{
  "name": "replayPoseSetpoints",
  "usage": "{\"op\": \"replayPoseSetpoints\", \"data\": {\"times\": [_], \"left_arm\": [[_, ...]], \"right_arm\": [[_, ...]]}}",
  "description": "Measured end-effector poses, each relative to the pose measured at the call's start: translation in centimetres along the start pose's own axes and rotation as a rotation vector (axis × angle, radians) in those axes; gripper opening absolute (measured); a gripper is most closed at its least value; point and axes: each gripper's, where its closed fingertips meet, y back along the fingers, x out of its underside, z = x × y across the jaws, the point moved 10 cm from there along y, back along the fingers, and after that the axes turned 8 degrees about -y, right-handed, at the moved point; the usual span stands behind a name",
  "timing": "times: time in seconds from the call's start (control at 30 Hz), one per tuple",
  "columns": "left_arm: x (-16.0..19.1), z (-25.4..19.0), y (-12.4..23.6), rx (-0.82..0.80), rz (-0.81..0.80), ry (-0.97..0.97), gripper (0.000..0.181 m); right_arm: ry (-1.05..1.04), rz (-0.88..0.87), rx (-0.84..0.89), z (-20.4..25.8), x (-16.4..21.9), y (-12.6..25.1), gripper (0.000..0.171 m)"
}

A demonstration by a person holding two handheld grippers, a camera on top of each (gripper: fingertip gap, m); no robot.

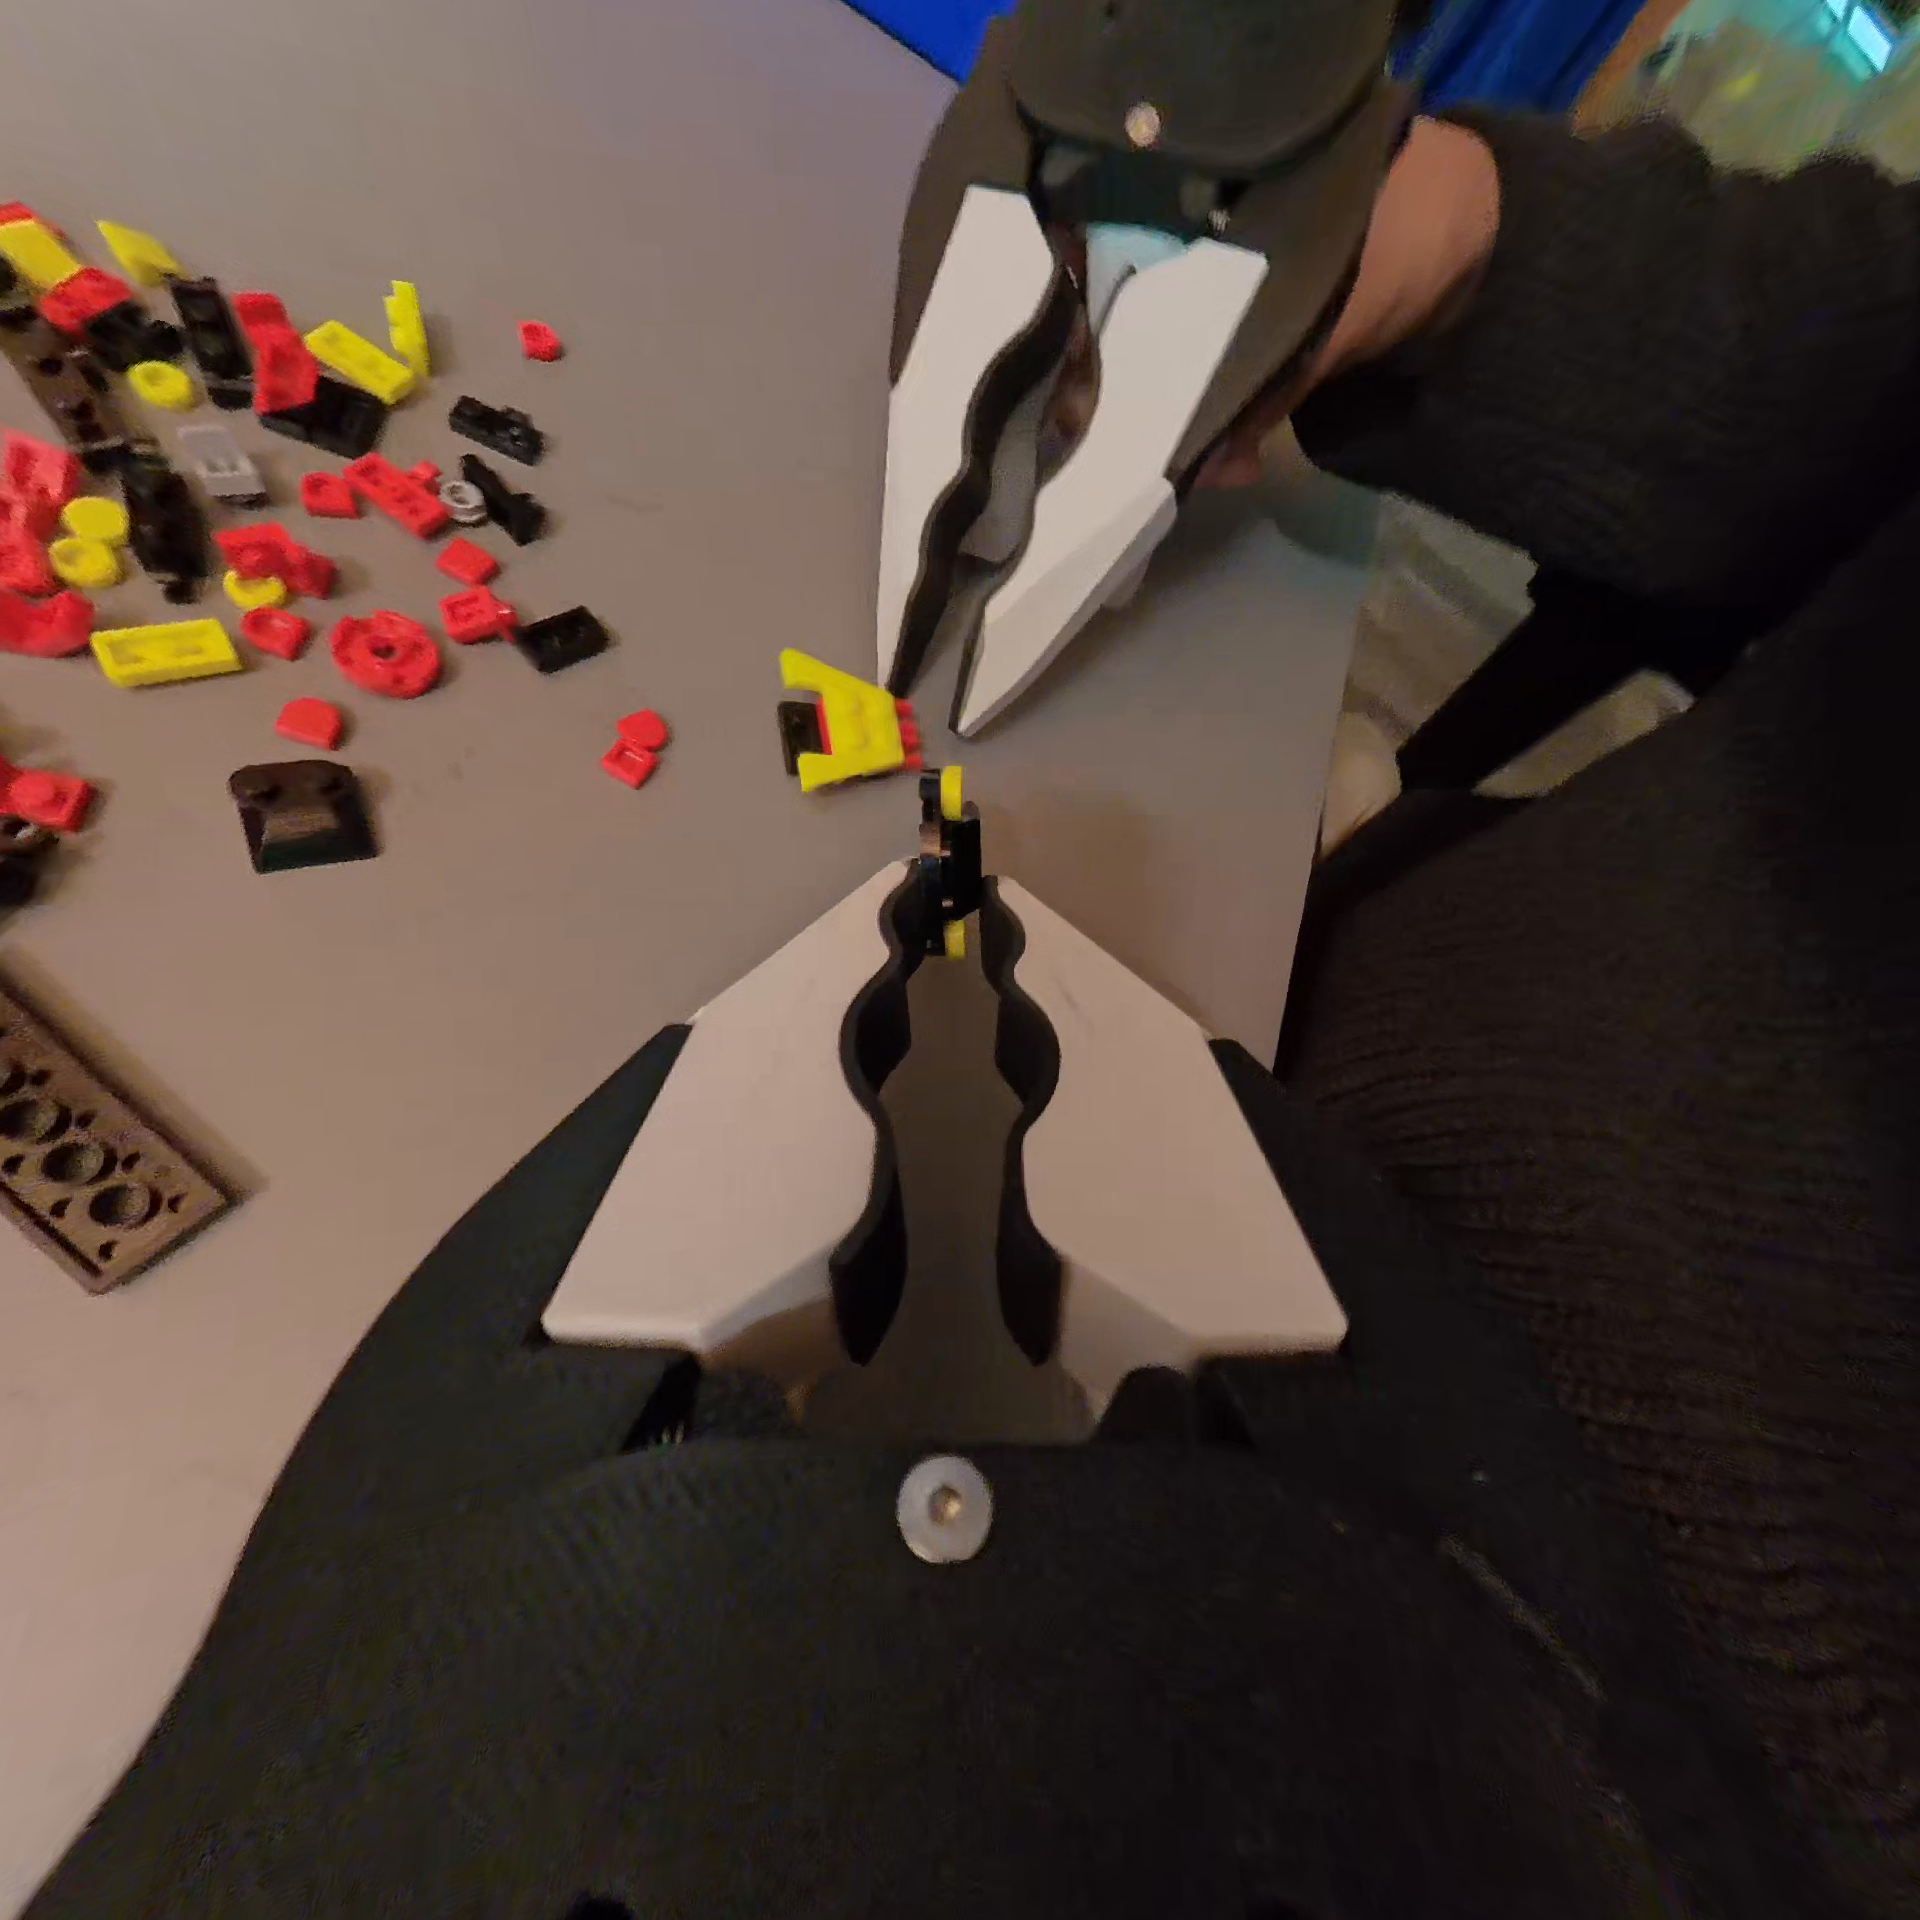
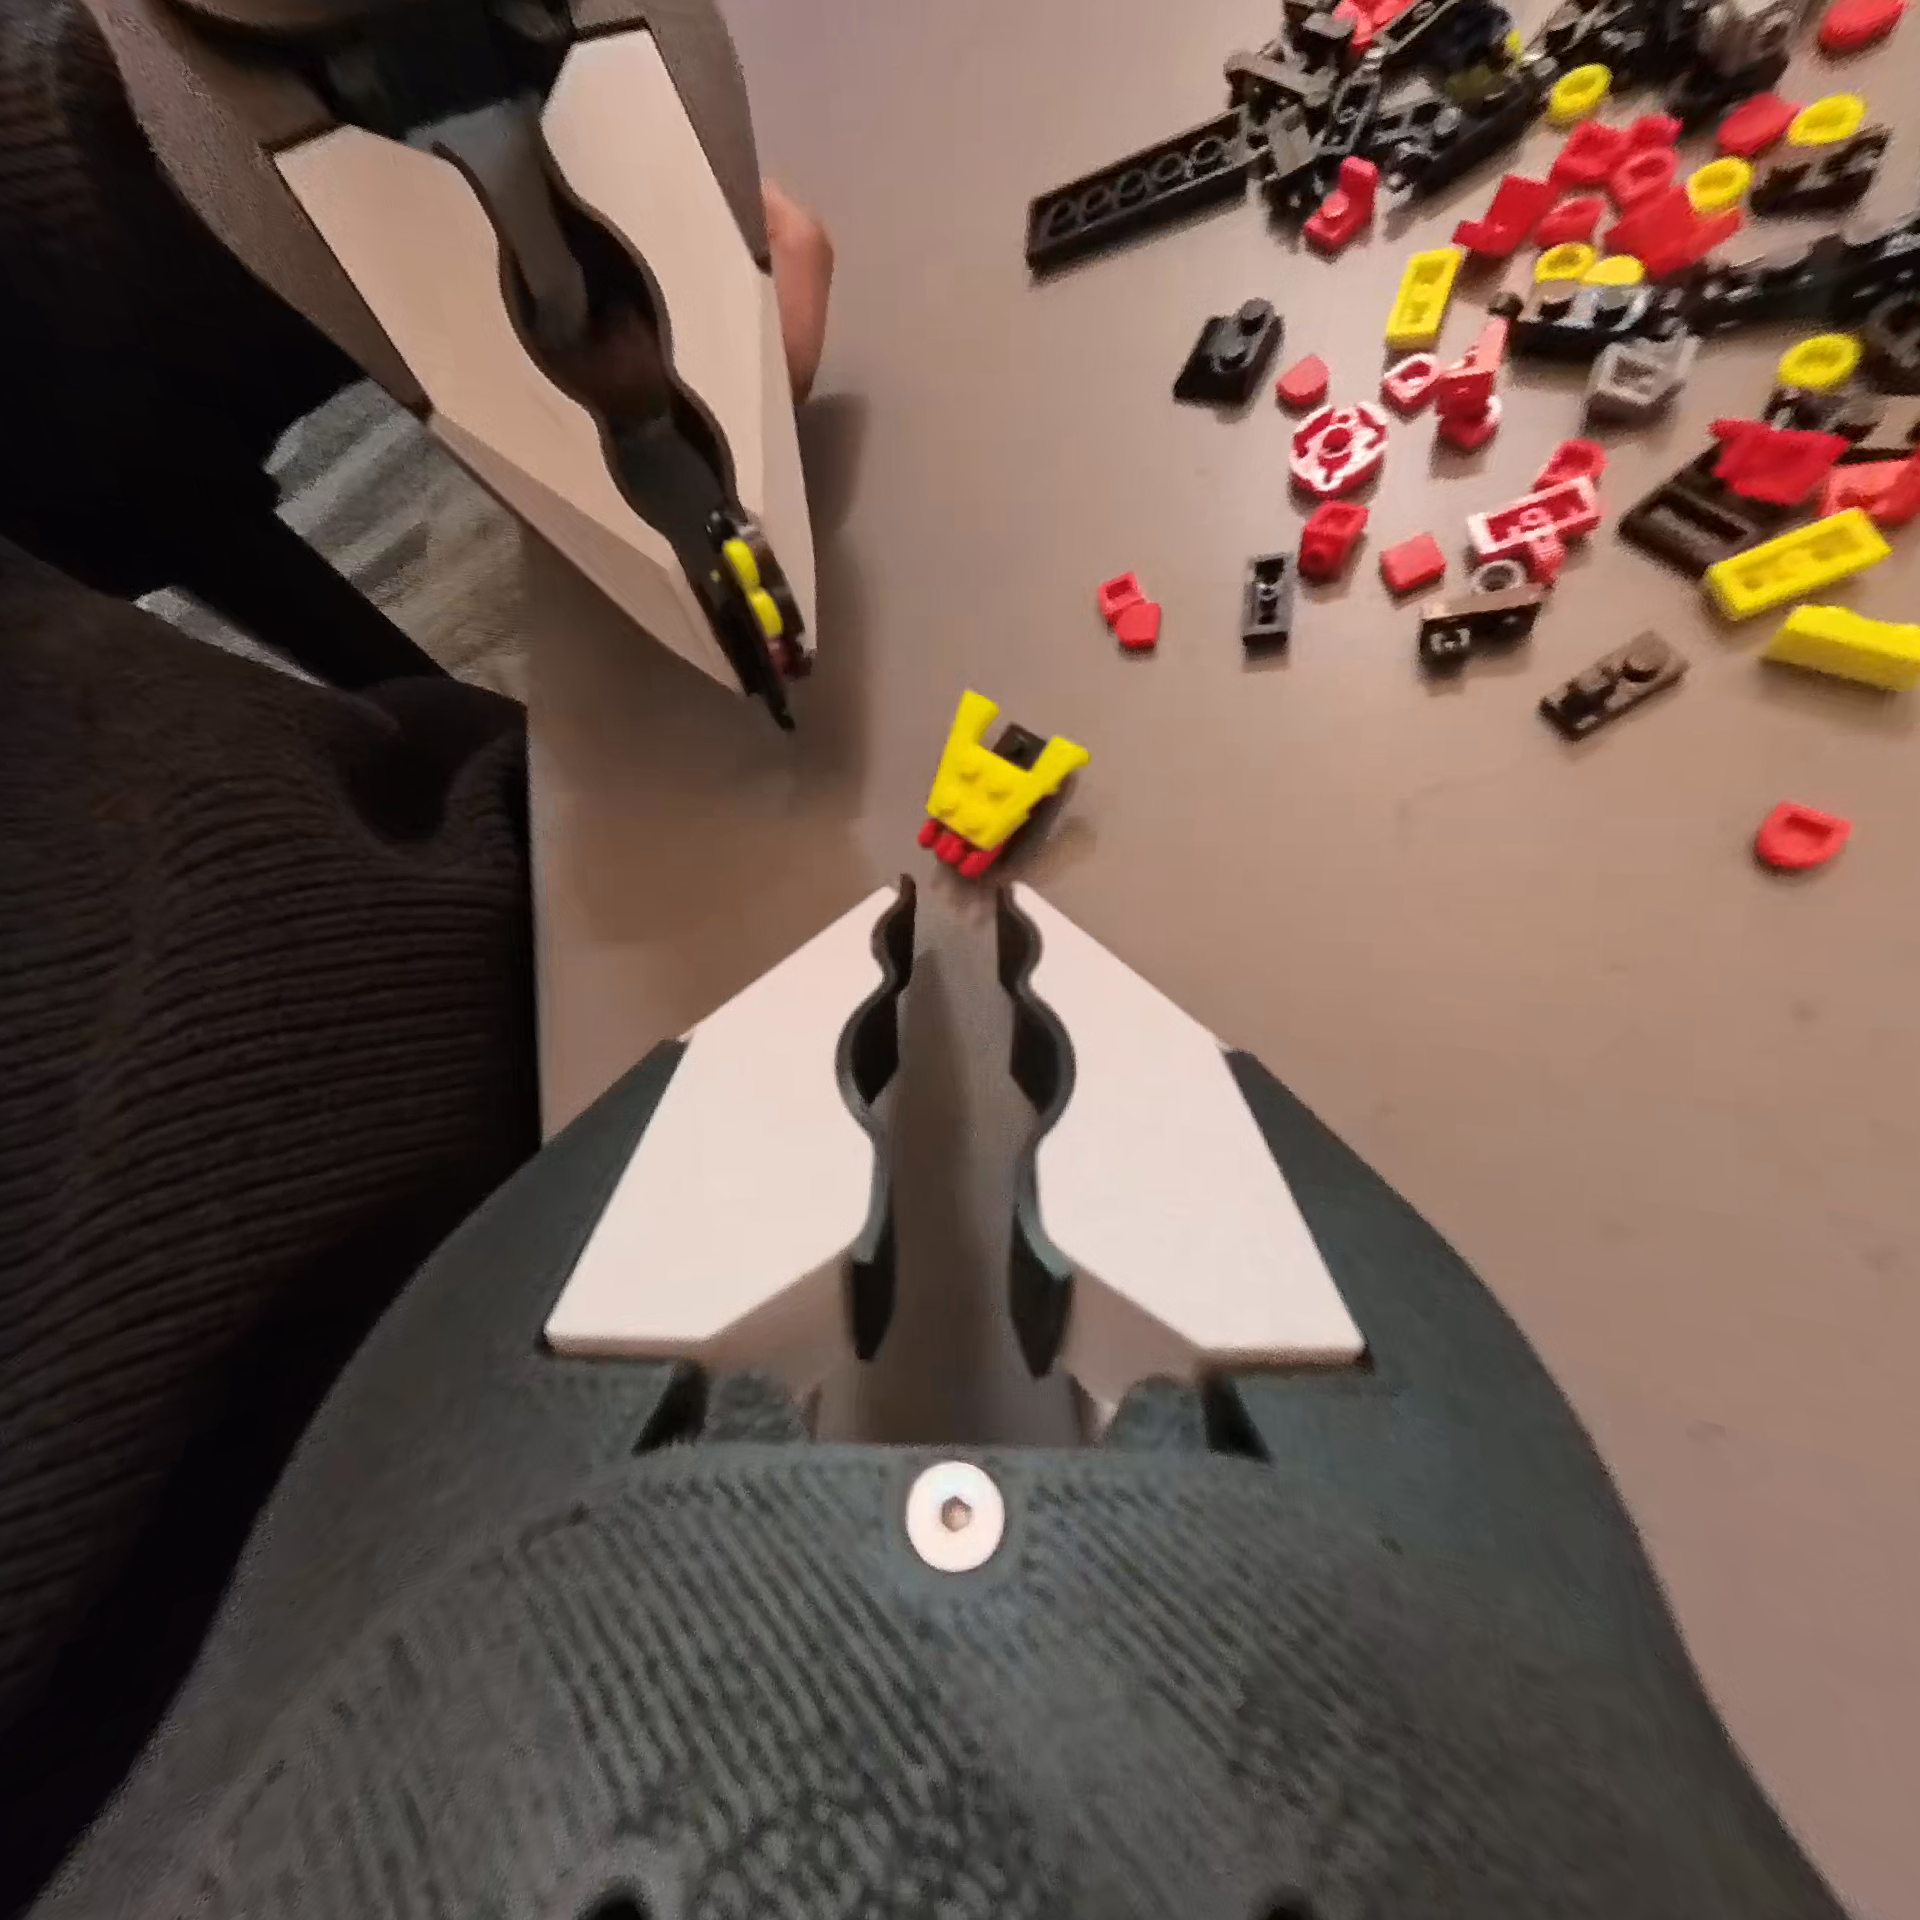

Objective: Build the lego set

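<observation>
Left gripper has its tips pinched onto a thin black-and-yellow piece, held on edge and sticking out past the tips; the same piece shows between those tips in the right wrist view. Right gripper has its tips slightly parted with nothing between them, and they sit just behind the red end of a small yellow, red and black assembly. That assembly lies flat on the grey table close to its near edge, between the two grippers and apart from the piece in the left one. Farther out, a loose scatter of red, yellow and black bricks covers the table. A long dark plate with holes lies nearer the left gripper. A dark knitted sleeve shows behind the right gripper.
</observation>
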Motion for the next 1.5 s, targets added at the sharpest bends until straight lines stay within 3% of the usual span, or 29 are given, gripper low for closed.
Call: {"op": "replayPoseSetpoints", "data": {"times": [0.03,0.17,0.33,0.5,0.6,0.73,0.9,1.03,1.27,1.5], "left_arm": [[-0.1,0.3,0.1,0.006,-0.02,0.037,0.006],[-0.5,0.9,0.8,0.048,-0.137,0.162,0.006],[-0.8,1.2,1.1,0.123,-0.231,0.268,0.006],[-1.3,0.5,1.0,0.159,-0.276,0.242,0.006],[-1.3,0.1,0.7,0.12,-0.24,0.17,0.007],[-1.0,-0.1,0.5,0.054,-0.175,0.083,0.016],[-1.2,0.0,1.3,0.051,-0.219,0.074,0.023],[-1.4,-0.3,1.7,0.048,-0.252,0.026,0.029],[-0.1,-1.1,-0.1,-0.004,-0.006,-0.089,0.024],[-0.3,-1.4,-0.2,0.03,-0.003,-0.096,0.006]], "right_arm": [[0.011,-0.013,0.027,-0.1,-0.1,0.1,0.017],[0.091,-0.147,0.116,0.4,-1.3,1.1,0.024],[0.027,-0.321,-0.075,2.3,-2.5,1.4,0.024],[-0.029,-0.282,-0.18,2.7,-2.4,0.3,0.022],[0.016,-0.278,-0.193,3.2,-2.4,0.4,0.003],[0.09,-0.255,-0.147,3.4,-2.2,0.6,0.002],[0.195,-0.196,-0.062,3.6,-1.8,0.5,0.001],[0.43,-0.106,0.059,4.5,-1.1,-0.1,0.001],[0.676,0.0,0.185,6.0,-0.1,-1.6,0.001],[0.682,-0.002,0.176,6.0,-0.1,-1.6,0.001]]}}
